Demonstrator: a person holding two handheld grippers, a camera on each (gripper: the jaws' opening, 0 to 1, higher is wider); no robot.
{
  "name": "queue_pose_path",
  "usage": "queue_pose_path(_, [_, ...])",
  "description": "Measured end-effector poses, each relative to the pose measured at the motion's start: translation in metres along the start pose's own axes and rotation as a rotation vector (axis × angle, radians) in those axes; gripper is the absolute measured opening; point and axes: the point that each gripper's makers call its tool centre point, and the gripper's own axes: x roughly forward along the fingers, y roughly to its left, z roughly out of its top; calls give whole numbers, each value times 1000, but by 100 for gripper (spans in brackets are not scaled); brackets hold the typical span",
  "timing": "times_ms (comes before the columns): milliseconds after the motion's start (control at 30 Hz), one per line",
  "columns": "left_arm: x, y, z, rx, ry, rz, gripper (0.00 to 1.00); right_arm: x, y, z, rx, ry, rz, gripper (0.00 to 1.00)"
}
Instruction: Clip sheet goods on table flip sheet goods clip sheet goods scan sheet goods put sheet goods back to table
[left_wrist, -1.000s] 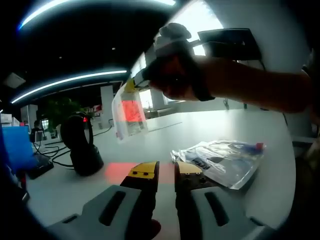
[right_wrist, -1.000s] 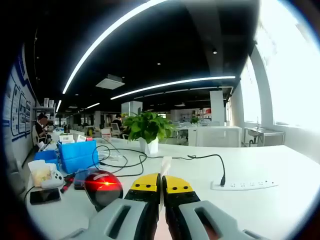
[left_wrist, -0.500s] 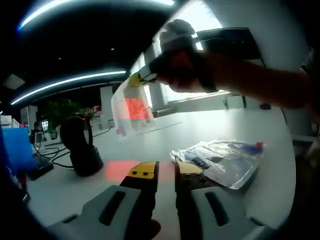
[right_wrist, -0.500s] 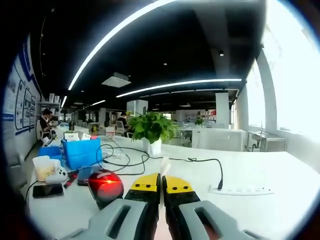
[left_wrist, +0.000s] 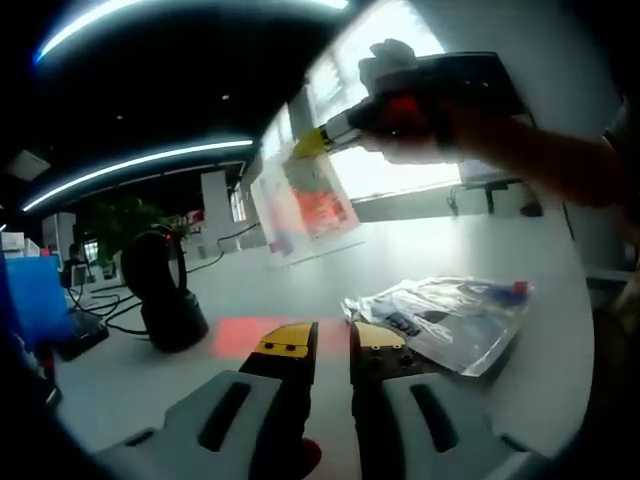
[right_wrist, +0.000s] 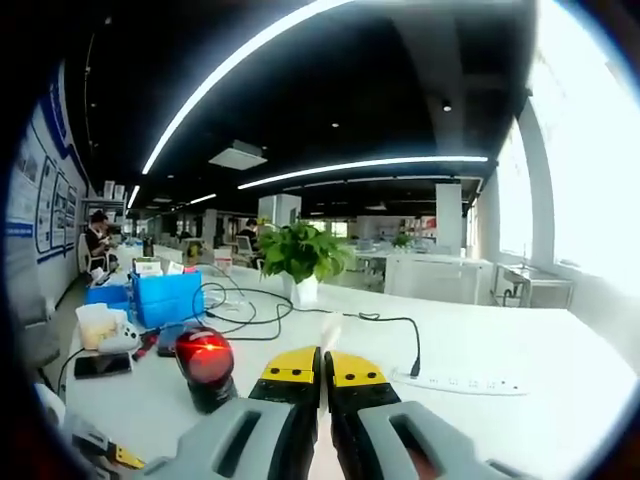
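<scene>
You are holding sheet goods (left_wrist: 305, 195) pinched in right claw (left_wrist: 312, 143), aloft right of scanner (left_wrist: 160, 290). Left claw (left_wrist: 332, 340) sitting narrow, empty. Scan step; next, lowering onto surface (left_wrist: 300, 290).

In the left gripper view, the scanner (left_wrist: 160, 295) stands on the table (left_wrist: 300, 290). A bag (left_wrist: 445, 320) lies on the table well to the scanner's right. The sheet (left_wrist: 305, 200) hangs above the table, between scanner and bag.
</scene>
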Motion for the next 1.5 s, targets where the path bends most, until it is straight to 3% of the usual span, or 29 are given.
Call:
queue_pose_path(700, [-2,1,-2,-4,7,4,6,-3,-19,-18,-31,131,117,0])
queue_pose_path(967, [-2,0,-2,-3,10,6,6,-10,-28,-19,-20,148,165,0])
queue_pose_path(1267, [-2,0,-3,2,12,8,6,-11,-33,-31,174,183,254,0])
queue_pose_path(1500, [-2,-1,-2,4,10,7,6,-13,-50,-43,202,201,229,0])
